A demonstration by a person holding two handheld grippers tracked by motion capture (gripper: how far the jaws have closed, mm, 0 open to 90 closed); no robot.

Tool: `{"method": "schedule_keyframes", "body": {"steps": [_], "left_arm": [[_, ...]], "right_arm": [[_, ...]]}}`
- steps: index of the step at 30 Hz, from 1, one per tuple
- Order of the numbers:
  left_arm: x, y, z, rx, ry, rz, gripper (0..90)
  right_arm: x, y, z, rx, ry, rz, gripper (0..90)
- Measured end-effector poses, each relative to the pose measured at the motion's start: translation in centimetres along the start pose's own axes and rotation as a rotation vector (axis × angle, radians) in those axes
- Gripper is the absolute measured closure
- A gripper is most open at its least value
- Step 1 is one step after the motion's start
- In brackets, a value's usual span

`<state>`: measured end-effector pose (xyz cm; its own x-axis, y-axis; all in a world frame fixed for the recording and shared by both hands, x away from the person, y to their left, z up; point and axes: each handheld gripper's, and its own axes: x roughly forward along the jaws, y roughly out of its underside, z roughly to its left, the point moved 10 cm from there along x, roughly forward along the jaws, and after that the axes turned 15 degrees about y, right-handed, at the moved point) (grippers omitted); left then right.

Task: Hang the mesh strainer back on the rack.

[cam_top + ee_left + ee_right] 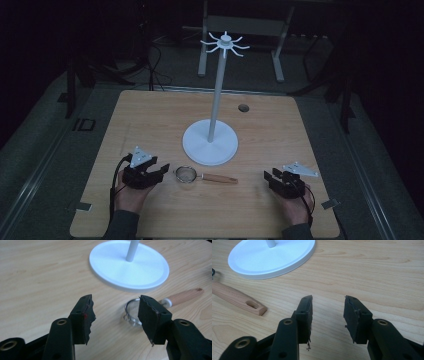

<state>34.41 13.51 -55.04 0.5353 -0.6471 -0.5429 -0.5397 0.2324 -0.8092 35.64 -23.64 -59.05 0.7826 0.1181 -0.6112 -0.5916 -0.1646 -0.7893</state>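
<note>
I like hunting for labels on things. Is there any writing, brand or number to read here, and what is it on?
"ID", or something close to it: dark marks on the grey floor left of the table, too dim to be sure of.
No text on the white stand, the wooden-handled strainer or either gripper's fingers.

1. Marking "ID": dark characters on the grey floor surface just left of the wooden table, seen in the high view; dim, so the reading is uncertain.
2. Other legible text, labels, brands or numbers: none.
</note>
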Motion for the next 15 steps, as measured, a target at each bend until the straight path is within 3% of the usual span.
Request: {"method": "schedule_keyframes", "body": {"steps": [10, 15], "left_arm": [[1.8, -2.7, -1.2, 0.098, 0.056, 0.040, 50.3], [2.9, -3.3, -1.7, 0.122, 0.118, 0.084, 49.5]], "right_arm": [[-0.1, 0.0, -0.4, -0.005, 0.009, 0.000, 59.4], [-0.2, -0.1, -0.2, -0.014, 0.002, -0.003, 59.9]]}}
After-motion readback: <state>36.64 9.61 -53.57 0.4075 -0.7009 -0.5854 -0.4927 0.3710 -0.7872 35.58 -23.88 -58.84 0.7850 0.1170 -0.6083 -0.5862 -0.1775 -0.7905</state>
